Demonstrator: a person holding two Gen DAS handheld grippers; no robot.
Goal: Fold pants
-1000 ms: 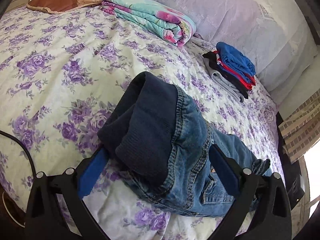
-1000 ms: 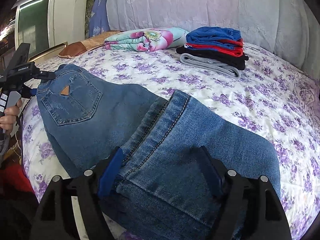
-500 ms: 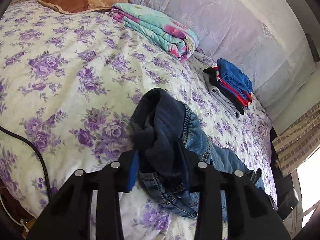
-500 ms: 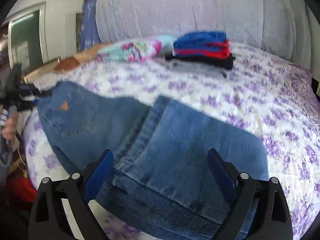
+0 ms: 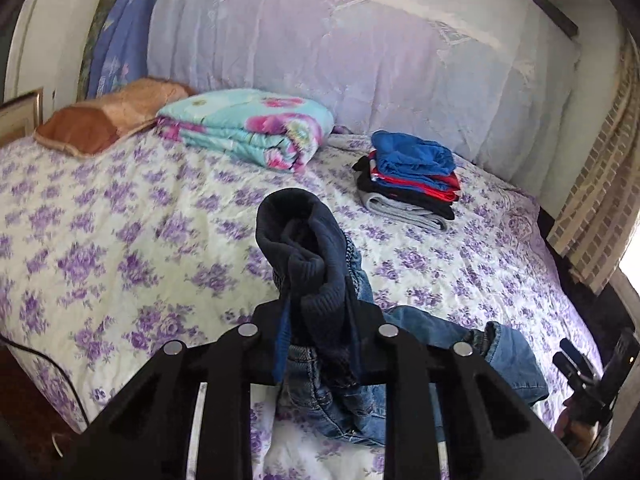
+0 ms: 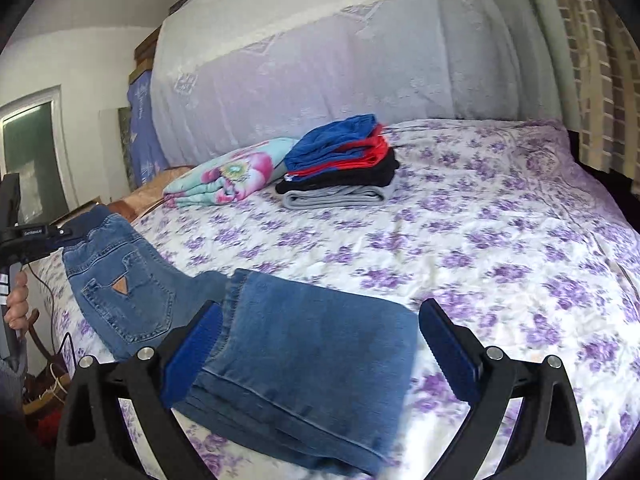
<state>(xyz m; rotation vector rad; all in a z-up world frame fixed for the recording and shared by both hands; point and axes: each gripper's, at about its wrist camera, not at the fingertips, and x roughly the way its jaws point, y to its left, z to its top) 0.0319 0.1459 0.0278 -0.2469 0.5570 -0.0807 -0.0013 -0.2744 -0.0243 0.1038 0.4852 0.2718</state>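
Observation:
Blue jeans (image 6: 304,352) lie on the flowered bed, legs folded over near the front edge. My left gripper (image 5: 318,320) is shut on the jeans' dark ribbed waistband (image 5: 308,248), which bunches up above the fingers; the denim hangs below. In the right wrist view the waistband end with its back pocket (image 6: 124,292) is lifted at the left by that gripper (image 6: 36,236). My right gripper (image 6: 320,344) is open, its blue pads on either side of the folded leg ends, not touching them.
A stack of folded clothes (image 5: 412,176) (image 6: 340,168) and a folded flowered blanket (image 5: 248,132) lie near the covered headboard. A brown pillow (image 5: 104,120) lies at the far left. A dark cable (image 5: 48,364) runs by the bed's left edge.
My left gripper closed on the waistband and lifted it. My right gripper opened, let go of the leg ends, and drew back a little.

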